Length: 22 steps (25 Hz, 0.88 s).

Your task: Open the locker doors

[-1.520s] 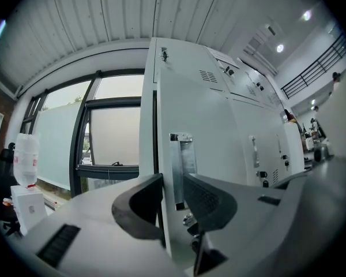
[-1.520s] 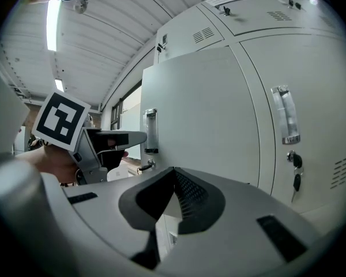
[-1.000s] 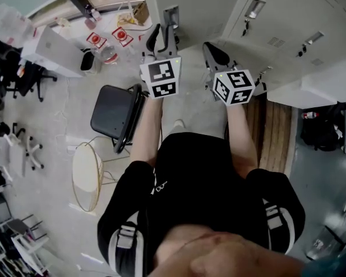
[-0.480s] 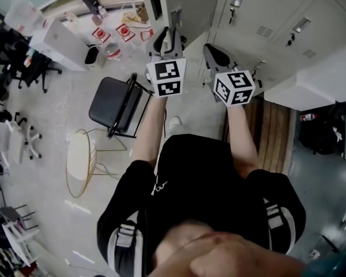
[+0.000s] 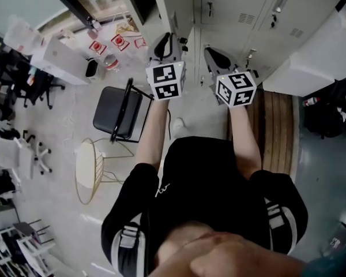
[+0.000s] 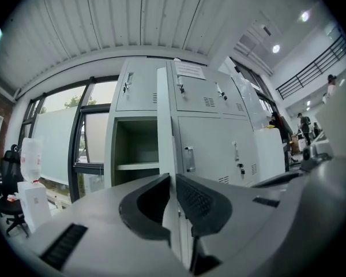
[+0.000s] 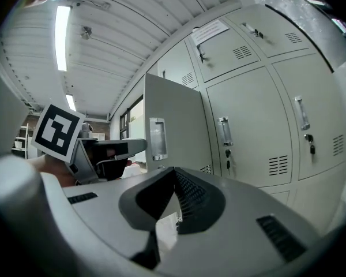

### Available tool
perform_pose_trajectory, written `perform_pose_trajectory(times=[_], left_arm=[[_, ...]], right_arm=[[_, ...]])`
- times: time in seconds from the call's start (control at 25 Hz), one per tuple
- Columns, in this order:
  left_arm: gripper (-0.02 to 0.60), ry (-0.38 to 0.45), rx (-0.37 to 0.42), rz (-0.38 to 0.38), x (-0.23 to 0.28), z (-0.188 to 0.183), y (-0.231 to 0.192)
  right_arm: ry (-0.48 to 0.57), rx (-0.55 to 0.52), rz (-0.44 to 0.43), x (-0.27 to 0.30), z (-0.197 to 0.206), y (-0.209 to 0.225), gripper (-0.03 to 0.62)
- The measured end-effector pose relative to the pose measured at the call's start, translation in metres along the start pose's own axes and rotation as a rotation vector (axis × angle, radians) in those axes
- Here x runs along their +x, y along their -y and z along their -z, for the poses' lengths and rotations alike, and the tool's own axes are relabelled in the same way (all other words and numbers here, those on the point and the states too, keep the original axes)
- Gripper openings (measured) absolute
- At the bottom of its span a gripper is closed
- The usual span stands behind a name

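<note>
Since a second ago we have walked closer to the bank of grey lockers, which now fills the head view from 12 to 2 o'clock, and both grippers have come forward with us. Most of its doors are shut. One door already stands swung out, and at 9 o'clock of its edge in the left gripper view we see the open compartment with a shelf inside. At 9 o'clock of our arms a black chair sits on the floor. Our left gripper has just been closing down to a thin slit, grasping nothing, with the door's edge apart from it farther on. Our right gripper is clenched and empty, at 3 o'clock of the left.
</note>
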<state>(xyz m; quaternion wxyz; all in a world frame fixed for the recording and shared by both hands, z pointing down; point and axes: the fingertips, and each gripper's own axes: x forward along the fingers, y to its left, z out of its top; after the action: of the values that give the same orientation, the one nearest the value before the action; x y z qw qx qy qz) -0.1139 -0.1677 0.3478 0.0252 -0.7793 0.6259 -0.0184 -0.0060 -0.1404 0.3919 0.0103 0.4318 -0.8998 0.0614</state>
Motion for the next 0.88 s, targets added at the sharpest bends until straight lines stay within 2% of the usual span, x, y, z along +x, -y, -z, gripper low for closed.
perform_pose_trajectory(times=[0.24,0.4,0.68,0.88], left_arm=[[0.03,0.006,-0.017,0.053,-0.002,-0.004,0.032],[0.023,0.055,-0.025,0.133,-0.01,-0.012,0.06],[0.011,0.061,-0.112,0.179,-0.016,-0.011,0.089],[0.011,0.044,-0.106,0.195,-0.016,-0.004,0.107]], right_arm=[[0.02,0.021,0.032,-0.025,-0.002,0.01,0.018],[0.02,0.035,0.052,-0.04,0.003,0.018,0.018],[0.026,0.054,0.093,-0.063,0.01,0.035,0.018],[0.033,0.067,0.128,-0.076,0.011,0.048,0.018]])
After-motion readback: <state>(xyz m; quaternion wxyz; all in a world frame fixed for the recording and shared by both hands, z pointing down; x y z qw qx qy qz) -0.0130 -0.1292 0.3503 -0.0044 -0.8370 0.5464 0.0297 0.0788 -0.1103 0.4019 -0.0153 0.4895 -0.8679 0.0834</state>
